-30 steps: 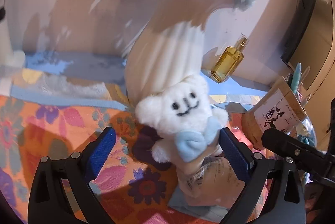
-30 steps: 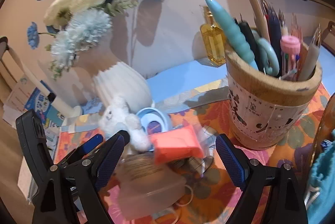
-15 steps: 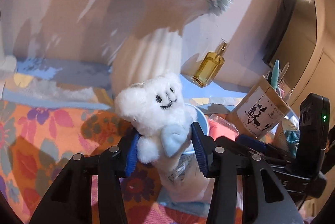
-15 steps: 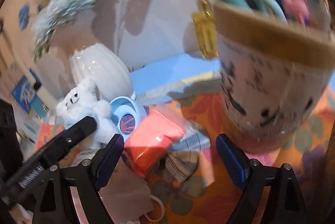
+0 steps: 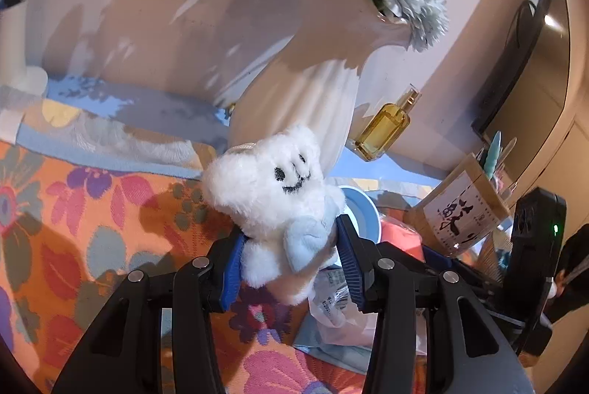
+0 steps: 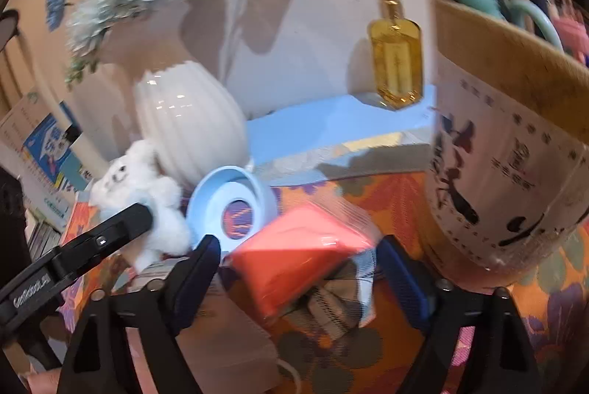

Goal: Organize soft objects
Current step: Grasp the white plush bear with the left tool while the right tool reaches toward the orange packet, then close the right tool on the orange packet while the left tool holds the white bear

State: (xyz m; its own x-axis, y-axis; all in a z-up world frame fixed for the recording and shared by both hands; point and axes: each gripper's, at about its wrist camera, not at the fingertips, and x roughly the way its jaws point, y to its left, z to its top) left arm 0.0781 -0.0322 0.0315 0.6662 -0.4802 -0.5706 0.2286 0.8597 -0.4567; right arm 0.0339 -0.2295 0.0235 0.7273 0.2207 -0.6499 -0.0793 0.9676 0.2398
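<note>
The left hand-held gripper [image 5: 289,263] pinches a white plush bear [image 5: 274,206] by its lower body, both blue pads pressed into the fur just beside its pale blue bow. The bear sits tilted just in front of the ribbed white vase [image 5: 305,103] of blue and white flowers, over the floral orange cloth [image 5: 73,210] that covers the counter.

The right hand-held gripper [image 6: 300,278] has just been closing, and its jaws now stand either side of an orange-red packet in clear wrap [image 6: 298,261]. The left pad sits right at the packet's edge; whether either pad presses it cannot be told. The packet lies partly on a plaid fabric bow [image 6: 335,305] and just beside a light blue ring-shaped holder [image 6: 228,199], which stands tilted against the vase. A flat pale face mask [image 6: 228,342] lies under the right gripper's left finger.

A wooden pen cup [image 6: 515,151] full of pens stands to the right, close by, and an amber spray bottle [image 6: 395,63] stands farther back by the wall.
</note>
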